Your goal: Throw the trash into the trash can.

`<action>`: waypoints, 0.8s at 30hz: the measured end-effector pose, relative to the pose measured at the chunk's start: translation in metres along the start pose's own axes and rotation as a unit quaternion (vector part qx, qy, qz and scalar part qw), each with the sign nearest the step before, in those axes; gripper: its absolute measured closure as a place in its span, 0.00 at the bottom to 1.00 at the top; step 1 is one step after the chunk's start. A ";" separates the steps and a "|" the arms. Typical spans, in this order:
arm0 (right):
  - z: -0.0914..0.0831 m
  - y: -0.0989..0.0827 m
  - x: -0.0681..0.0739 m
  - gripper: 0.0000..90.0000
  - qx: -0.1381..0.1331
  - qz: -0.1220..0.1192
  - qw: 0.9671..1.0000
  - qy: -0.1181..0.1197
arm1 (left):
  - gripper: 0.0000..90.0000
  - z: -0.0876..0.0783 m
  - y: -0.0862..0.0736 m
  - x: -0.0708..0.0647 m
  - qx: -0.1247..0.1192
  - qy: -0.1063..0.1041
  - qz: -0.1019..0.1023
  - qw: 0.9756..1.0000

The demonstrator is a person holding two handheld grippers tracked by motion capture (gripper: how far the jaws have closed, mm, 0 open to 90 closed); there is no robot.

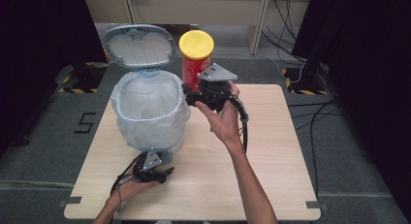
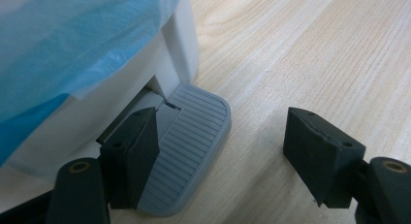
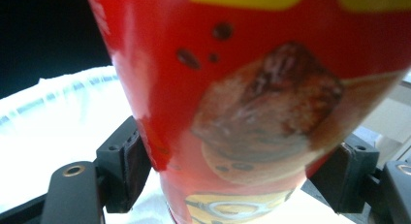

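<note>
A white pedal bin [image 1: 150,110] lined with a pale bag stands on the wooden table [image 1: 271,166], its grey lid [image 1: 139,45] swung up and open. My left gripper [image 1: 154,174] is open at the bin's foot, one jaw resting on the grey ribbed pedal [image 2: 191,144], the other out over bare wood. My right gripper [image 1: 201,95] is shut on a red snack can [image 1: 195,59] with a yellow lid, held upright in the air beside the bin's right rim. In the right gripper view the red can [image 3: 252,107] sits between both jaws, above the white bag [image 3: 58,122].
The table's right half and front are bare wood. Dark curtains flank the table, with cables on the floor at the back right [image 1: 300,64]. A floor mark shaped like a 5 [image 1: 86,122] lies to the left.
</note>
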State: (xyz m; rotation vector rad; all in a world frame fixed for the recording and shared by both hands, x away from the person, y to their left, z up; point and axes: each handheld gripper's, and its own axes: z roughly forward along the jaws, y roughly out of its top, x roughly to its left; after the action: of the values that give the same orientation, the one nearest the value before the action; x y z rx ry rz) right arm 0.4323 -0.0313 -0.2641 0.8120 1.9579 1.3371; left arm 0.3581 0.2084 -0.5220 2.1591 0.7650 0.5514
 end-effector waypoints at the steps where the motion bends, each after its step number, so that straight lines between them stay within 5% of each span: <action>1: 0.000 0.002 0.001 0.28 -0.001 -0.001 1.000 0.001 | 0.31 0.000 0.000 0.000 0.000 0.000 0.000 1.000; 24: 0.037 0.030 0.043 0.28 -0.008 -0.019 0.998 0.057 | 0.31 0.000 0.000 0.000 0.000 -0.003 -0.004 1.000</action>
State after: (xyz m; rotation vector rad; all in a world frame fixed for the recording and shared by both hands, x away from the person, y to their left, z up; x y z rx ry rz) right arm 0.4389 0.0311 -0.2533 0.6999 2.0369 1.4025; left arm 0.3578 0.2083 -0.5223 2.1556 0.7702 0.5401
